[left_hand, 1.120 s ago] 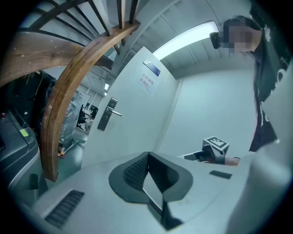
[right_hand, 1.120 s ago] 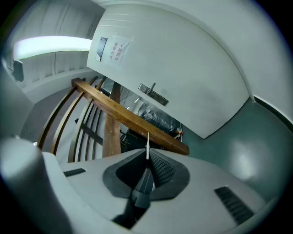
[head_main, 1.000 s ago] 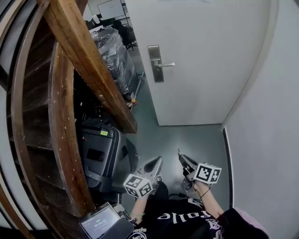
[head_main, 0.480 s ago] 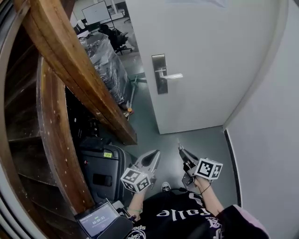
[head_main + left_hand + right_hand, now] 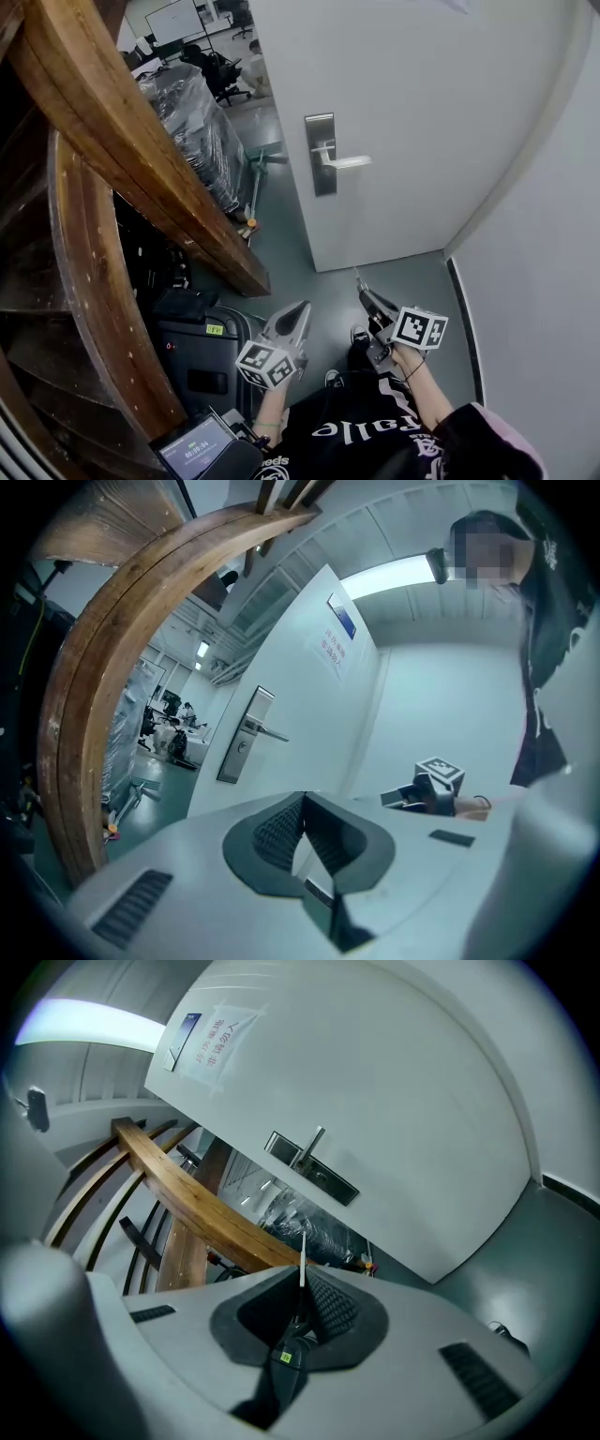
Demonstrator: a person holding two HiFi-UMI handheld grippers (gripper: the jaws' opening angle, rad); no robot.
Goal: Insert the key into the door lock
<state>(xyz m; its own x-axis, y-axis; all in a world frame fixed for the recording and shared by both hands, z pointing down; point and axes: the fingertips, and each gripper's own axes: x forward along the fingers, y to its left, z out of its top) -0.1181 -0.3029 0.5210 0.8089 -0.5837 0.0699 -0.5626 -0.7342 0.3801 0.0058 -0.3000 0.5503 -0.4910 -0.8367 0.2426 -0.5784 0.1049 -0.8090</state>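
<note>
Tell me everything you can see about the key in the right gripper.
The key is a thin, pale metal blade seen edge-on. It sticks out past the tips of the right gripper, whose jaws are shut on it. Its dark head sits back between the ribbed pads and carries a small yellow-green tag. The blade points toward the door's lock plate but is well short of it, and touches nothing else.
</note>
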